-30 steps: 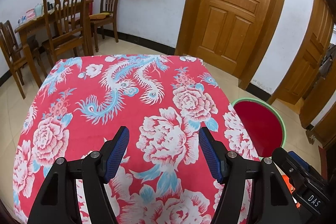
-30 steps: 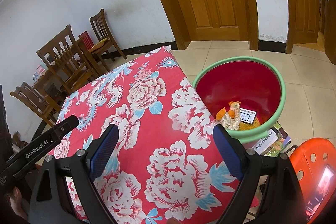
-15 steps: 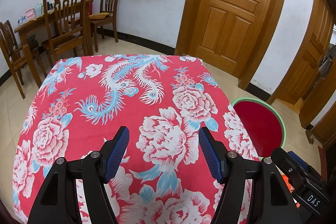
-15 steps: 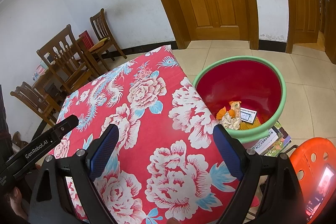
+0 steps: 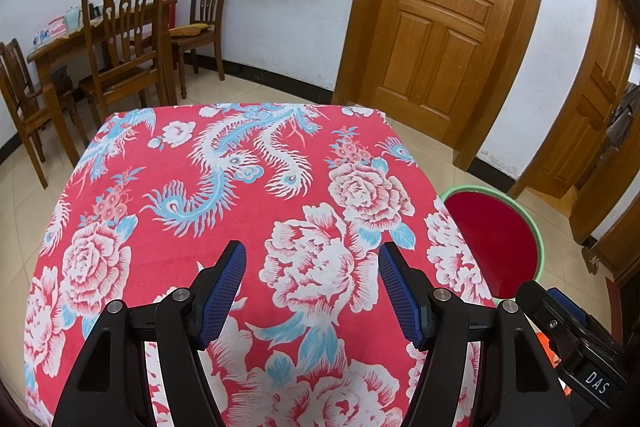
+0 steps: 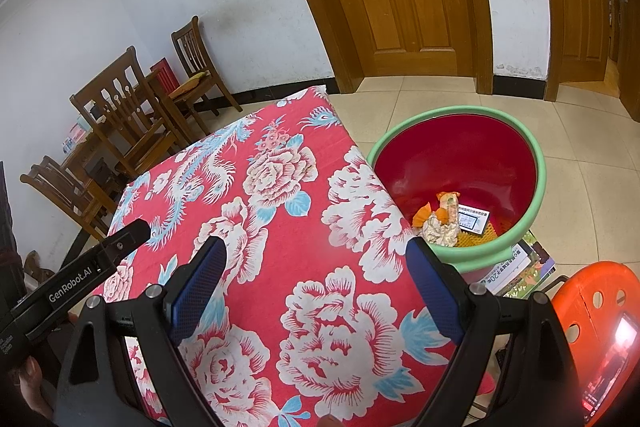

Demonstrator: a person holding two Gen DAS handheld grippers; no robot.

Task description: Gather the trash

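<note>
A table under a red cloth with white peonies (image 5: pixel 248 195) (image 6: pixel 280 227) fills both views; I see no loose item on it. To its right on the floor stands a red basin with a green rim (image 6: pixel 460 163) (image 5: pixel 492 239). In the basin lie crumpled paper, orange peel and a small printed card (image 6: pixel 444 223). My left gripper (image 5: pixel 312 275) hovers open over the cloth, nothing between its blue pads. My right gripper (image 6: pixel 316 275) is open too, over the table's right part, near the basin. The left gripper's body (image 6: pixel 80 279) shows at the left of the right wrist view.
An orange plastic stool (image 6: pixel 592 327) stands near the basin, with printed booklets (image 6: pixel 520 267) under the basin's edge. Wooden chairs (image 5: pixel 124 47) and a wooden table stand at the far left wall. Wooden doors (image 5: pixel 440 27) close the back. Tiled floor surrounds the table.
</note>
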